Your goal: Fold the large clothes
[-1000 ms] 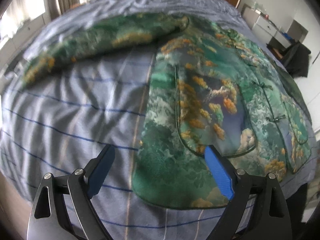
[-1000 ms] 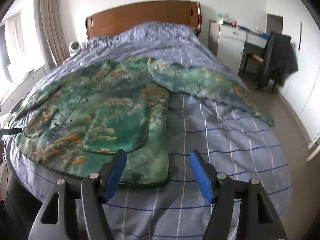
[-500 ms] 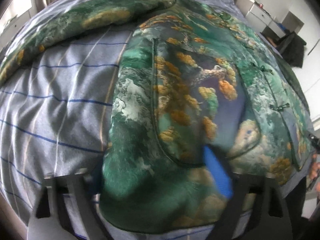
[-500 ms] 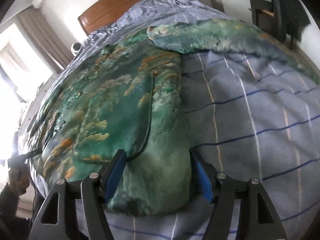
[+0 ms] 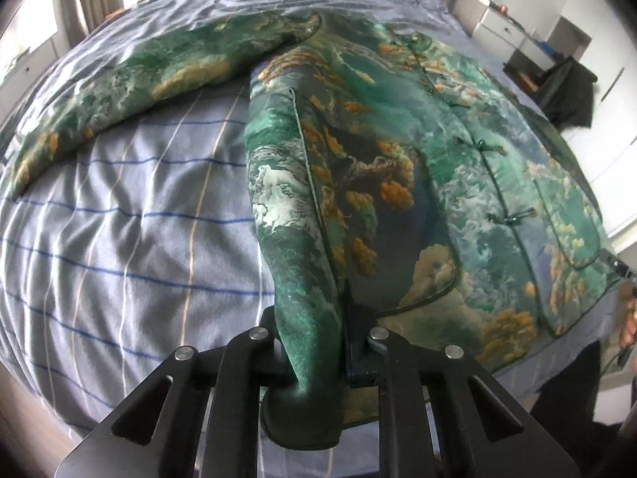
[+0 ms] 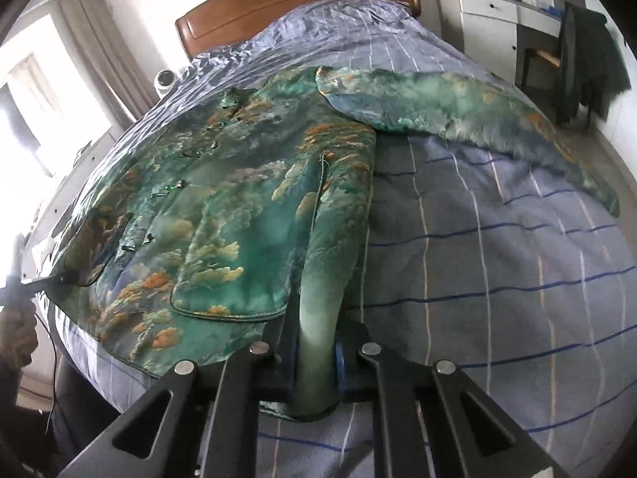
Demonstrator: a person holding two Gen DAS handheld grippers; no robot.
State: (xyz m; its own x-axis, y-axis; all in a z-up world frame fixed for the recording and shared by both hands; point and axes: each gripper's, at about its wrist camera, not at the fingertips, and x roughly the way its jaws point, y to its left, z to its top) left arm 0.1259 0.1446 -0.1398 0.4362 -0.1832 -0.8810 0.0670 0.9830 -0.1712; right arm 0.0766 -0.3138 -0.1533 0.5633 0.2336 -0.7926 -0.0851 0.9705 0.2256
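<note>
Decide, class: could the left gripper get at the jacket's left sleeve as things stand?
Probably not yet. The left gripper is closing on the jacket hem. The sleeve lies far up the bedspread, unobstructed, so it must release first.

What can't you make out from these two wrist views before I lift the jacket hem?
- Left wrist view: the left hand-held gripper has its pads buried in the pinched fold of the jacket; their bite depth is hidden.
- Right wrist view: the right hand-held gripper has its pads covered likewise.
- Jacket's back side: hidden against the bedspread.
- Items on the white dresser: too small.
- Right wrist view: left edge washed out by window glare.
</note>
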